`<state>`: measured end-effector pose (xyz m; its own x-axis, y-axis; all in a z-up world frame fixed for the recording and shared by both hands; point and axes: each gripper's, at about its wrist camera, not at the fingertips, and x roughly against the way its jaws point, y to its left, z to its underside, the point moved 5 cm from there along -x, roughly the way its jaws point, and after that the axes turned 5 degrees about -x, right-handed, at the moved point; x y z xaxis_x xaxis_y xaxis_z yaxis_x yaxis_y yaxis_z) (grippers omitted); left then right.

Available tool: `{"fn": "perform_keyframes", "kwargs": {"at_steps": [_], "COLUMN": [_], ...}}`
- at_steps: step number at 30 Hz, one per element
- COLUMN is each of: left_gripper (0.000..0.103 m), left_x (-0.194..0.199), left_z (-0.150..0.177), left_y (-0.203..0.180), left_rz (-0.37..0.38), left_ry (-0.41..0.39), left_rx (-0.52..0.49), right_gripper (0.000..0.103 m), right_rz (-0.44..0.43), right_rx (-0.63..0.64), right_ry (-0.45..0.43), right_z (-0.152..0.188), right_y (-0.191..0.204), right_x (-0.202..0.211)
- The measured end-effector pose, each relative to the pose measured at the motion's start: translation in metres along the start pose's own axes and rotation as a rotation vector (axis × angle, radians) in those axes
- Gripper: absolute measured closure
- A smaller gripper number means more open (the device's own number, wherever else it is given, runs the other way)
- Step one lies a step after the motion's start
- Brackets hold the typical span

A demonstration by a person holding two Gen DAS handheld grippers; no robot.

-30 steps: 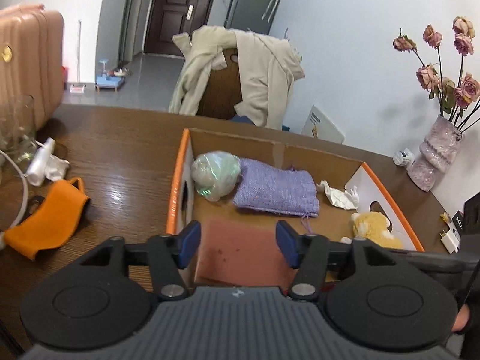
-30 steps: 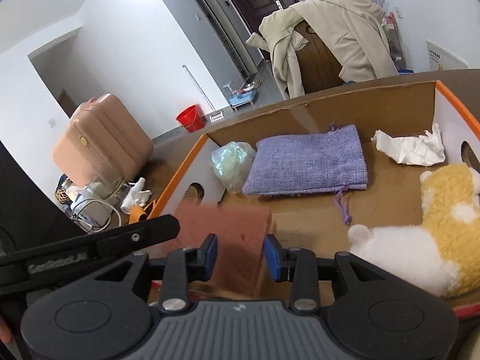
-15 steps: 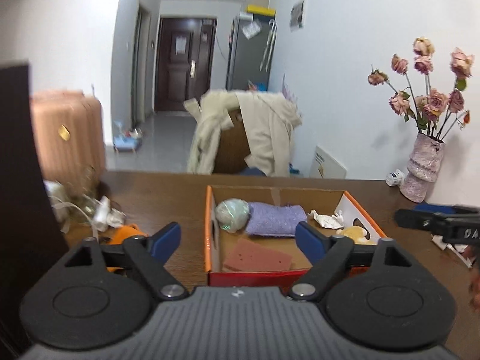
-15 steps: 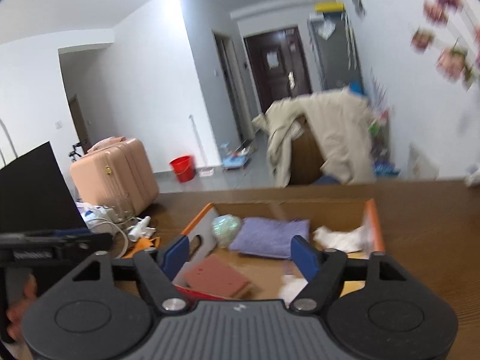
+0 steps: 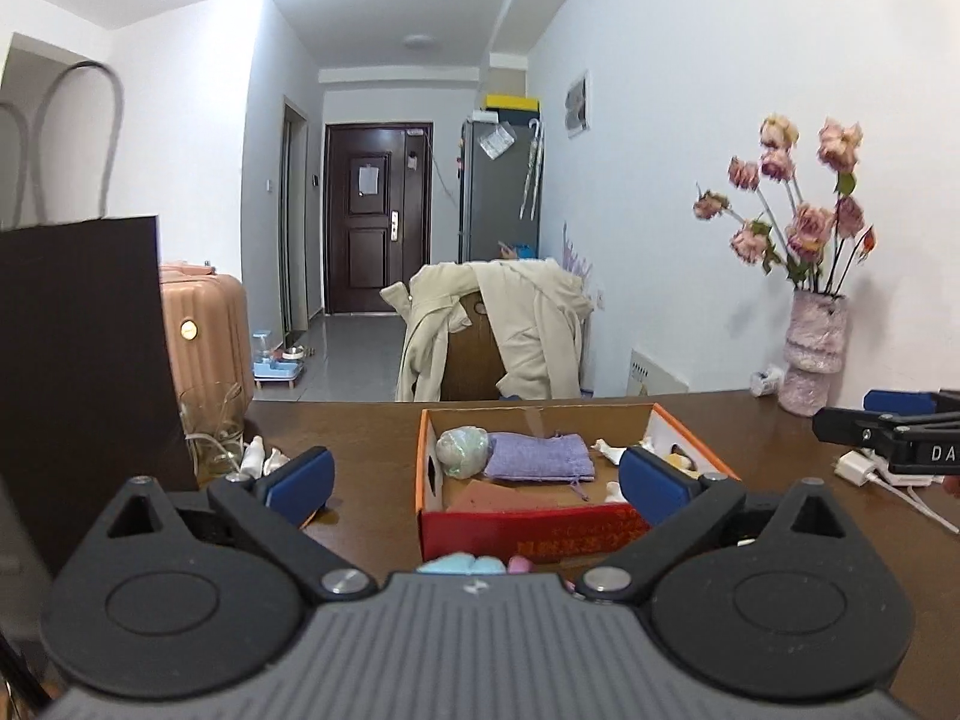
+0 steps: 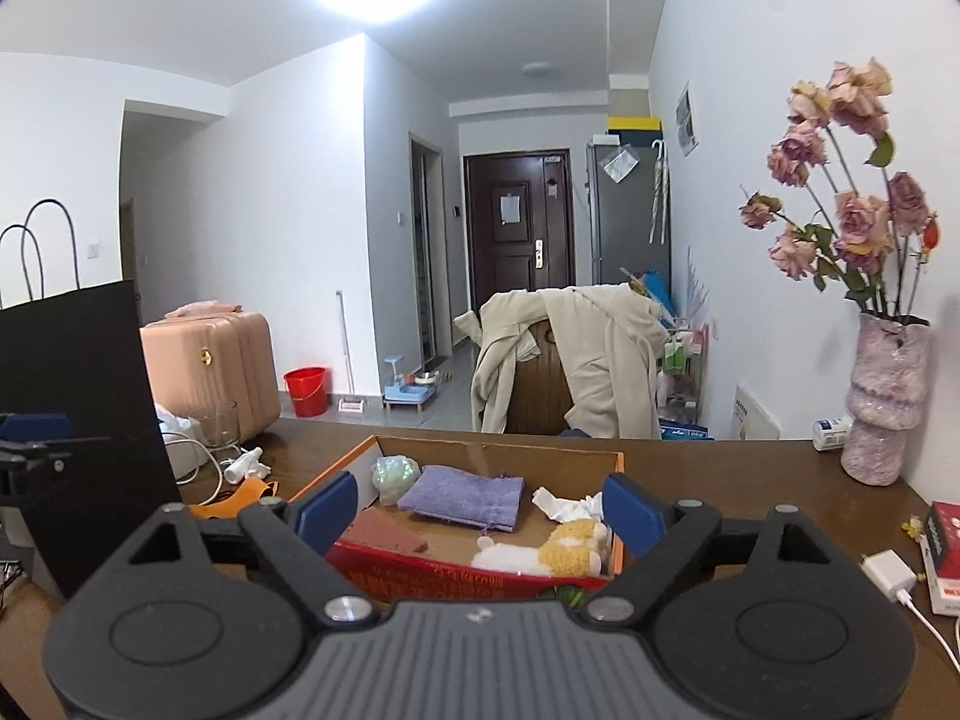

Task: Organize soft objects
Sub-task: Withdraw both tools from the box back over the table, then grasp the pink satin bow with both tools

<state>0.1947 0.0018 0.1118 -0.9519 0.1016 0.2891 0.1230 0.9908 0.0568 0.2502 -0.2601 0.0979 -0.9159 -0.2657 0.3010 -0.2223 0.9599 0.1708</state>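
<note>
An open cardboard box [image 5: 528, 525] [image 6: 474, 570] with orange walls sits on the brown table. In it lie a reddish sponge [image 5: 510, 495] [image 6: 384, 531], a purple cloth pouch [image 5: 537, 462] [image 6: 462, 492], a pale green bundle [image 5: 461, 450] [image 6: 394, 474], crumpled white tissue [image 6: 561, 504] and a yellow-white plush toy [image 6: 546, 549]. My left gripper [image 5: 474, 483] is open and empty, held back from the box's near side. My right gripper [image 6: 477, 507] is open and empty, also back from the box. Pastel soft items [image 5: 474, 565] lie just before the box.
A black paper bag [image 5: 78, 372] [image 6: 78, 420] stands at the left. An orange cloth [image 6: 240, 495], a white bottle [image 5: 255, 456] and cables lie near it. A vase of dried roses [image 5: 813, 348] [image 6: 885, 402] stands at the right, with a charger [image 6: 888, 576] and a book [image 6: 945, 552].
Both grippers opened wide, released the reddish sponge into the box and pulled back and up. The box now looks smaller and farther away.
</note>
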Motion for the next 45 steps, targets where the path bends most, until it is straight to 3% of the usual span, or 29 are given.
{"fn": "perform_keyframes", "kwargs": {"at_steps": [7,12,19,31,34,41,45], "left_gripper": [0.000,0.000,0.000,0.000,0.000,0.002,0.006], "left_x": [0.063,0.097,0.097,0.045,0.029,-0.024,-0.047], "left_z": [0.048,0.071,0.096,0.125,0.124,0.127,0.127], "left_y": [-0.002,-0.006,-0.006,0.003,0.005,0.023,0.027], "left_rz": [0.014,-0.071,-0.054,-0.019,0.001,-0.028,-0.002], "left_ry": [-0.030,-0.088,-0.034,0.120,0.139,0.208,0.242], "left_rx": [0.076,0.008,-0.006,0.043,0.053,0.103,0.119], "right_gripper": [0.006,0.001,0.001,0.005,0.010,0.011,0.011], "right_rz": [0.006,0.000,-0.042,-0.046,-0.044,-0.037,-0.034], "right_rx": [0.028,0.091,0.085,0.025,0.019,0.013,0.011], "right_ry": [-0.056,-0.072,0.007,0.129,0.163,0.213,0.230], "right_z": [0.041,0.079,0.135,0.161,0.161,0.152,0.147], "right_y": [0.017,0.043,0.068,0.063,0.060,0.054,0.054], "right_x": [0.059,0.101,0.125,0.077,0.059,0.014,-0.013]}}
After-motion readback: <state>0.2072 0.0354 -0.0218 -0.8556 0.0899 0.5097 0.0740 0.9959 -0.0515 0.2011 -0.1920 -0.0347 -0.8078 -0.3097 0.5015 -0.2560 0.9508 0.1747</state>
